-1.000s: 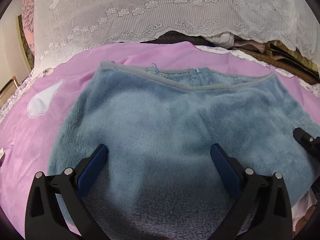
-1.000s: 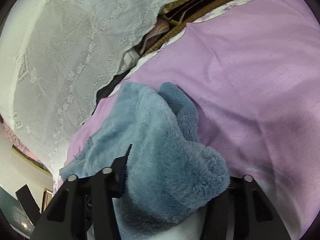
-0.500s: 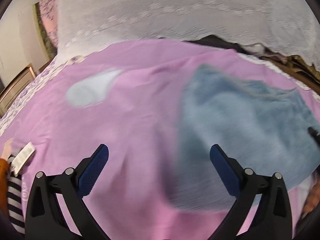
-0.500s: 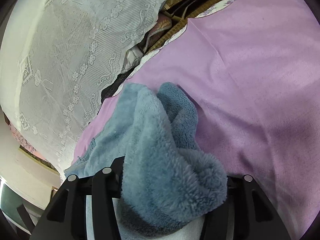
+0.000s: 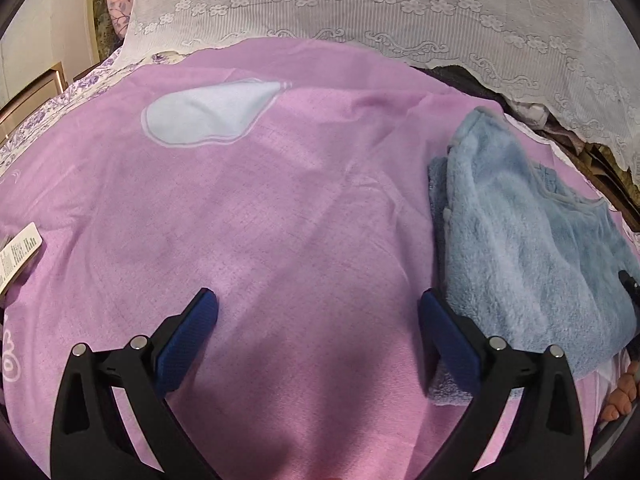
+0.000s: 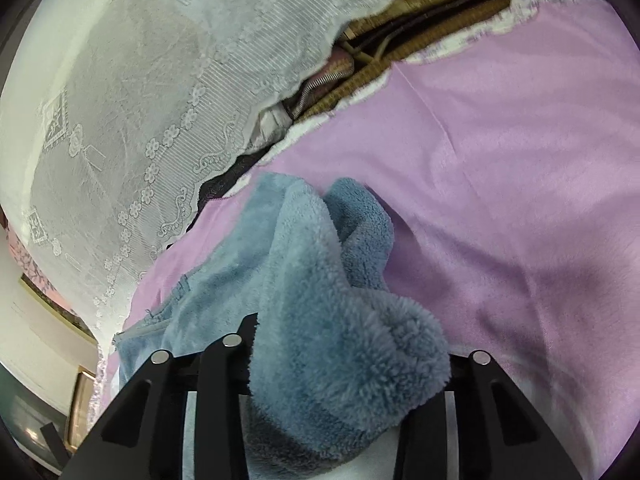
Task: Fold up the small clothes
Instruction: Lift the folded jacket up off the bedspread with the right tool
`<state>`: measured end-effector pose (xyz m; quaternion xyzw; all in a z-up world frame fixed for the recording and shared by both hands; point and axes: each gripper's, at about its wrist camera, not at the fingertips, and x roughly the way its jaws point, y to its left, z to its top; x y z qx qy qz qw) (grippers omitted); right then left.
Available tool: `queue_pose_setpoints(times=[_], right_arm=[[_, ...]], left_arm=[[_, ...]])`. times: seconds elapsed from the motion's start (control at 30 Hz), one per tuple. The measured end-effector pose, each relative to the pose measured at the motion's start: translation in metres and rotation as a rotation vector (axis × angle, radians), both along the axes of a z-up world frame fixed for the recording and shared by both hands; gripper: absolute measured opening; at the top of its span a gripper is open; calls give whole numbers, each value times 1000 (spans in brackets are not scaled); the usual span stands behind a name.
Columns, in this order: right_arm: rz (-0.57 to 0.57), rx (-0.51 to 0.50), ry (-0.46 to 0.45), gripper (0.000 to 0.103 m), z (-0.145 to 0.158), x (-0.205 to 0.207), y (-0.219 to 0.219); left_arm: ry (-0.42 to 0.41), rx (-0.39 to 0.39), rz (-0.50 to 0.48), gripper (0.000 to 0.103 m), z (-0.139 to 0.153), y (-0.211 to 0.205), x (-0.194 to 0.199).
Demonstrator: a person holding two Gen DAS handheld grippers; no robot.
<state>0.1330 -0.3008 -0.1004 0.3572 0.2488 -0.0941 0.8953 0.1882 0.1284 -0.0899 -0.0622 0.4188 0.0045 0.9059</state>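
The right claw is closing on a bunched fold of the blue fleece garment, low in its frame; best to pinch both layers squarely before carrying them over. The left claw hangs wide open and empty above the pink bedsheet, the garment lying at right.

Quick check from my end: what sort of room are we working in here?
Most likely a bedroom at home. The work surface is a bed-like spread of pink woven cloth with a floral-edged sheet beneath, a white lace cover is draped over piled bedding behind, and the fluffy blue fleece garment lies on it.
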Motion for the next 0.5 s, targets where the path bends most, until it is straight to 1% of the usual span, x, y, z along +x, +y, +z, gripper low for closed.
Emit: queue_pose_setpoints(times=[0.23, 0.33, 0.5], right_arm=[[0, -81, -57, 34, 36, -4, 22], [31, -164, -80, 34, 58, -1, 45], [85, -279, -109, 34, 85, 3, 86]], left_arm=[[-1, -28, -3, 99, 1, 3, 1], [-4, -27, -3, 99, 2, 3, 0], [-5, -47, 4, 99, 2, 7, 1]])
